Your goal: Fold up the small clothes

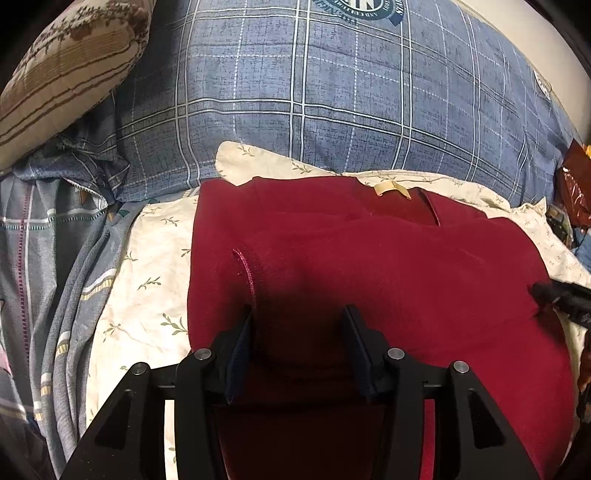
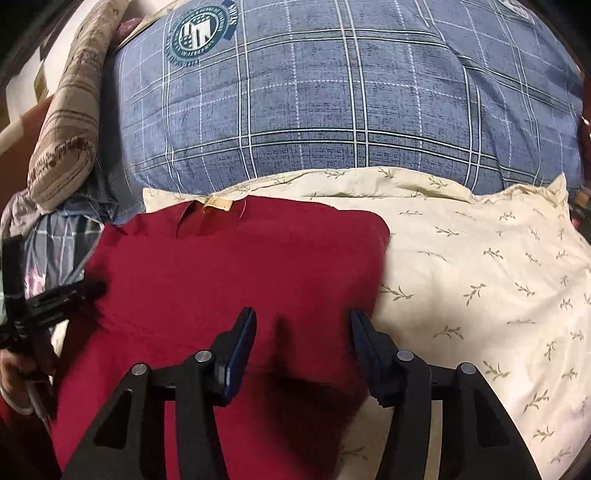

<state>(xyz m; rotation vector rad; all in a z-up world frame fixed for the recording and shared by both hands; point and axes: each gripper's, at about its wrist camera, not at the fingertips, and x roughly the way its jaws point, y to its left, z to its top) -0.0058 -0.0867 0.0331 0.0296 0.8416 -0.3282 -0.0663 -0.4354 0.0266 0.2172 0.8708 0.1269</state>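
Note:
A dark red garment point(image 1: 369, 266) lies folded on a cream leaf-print cloth point(image 1: 147, 280), with a tan neck label point(image 1: 391, 189) at its far edge. My left gripper point(image 1: 299, 314) is open, its jaws straddling a raised hump of the red fabric near a stitched hem point(image 1: 248, 273). My right gripper point(image 2: 303, 319) is open above the garment's point(image 2: 240, 266) right edge, nothing between its fingers. The right gripper's tip shows at the right edge of the left wrist view point(image 1: 561, 295), and the left gripper shows at the left of the right wrist view point(image 2: 55, 295), both on the fabric.
A large blue plaid duvet point(image 2: 332, 103) with a round crest point(image 2: 199, 35) lies beyond the garment. A beige patterned pillow point(image 1: 70, 70) sits far left. Grey striped bedding point(image 1: 48, 280) hangs at the left. The cream cloth point(image 2: 480, 277) spreads to the right.

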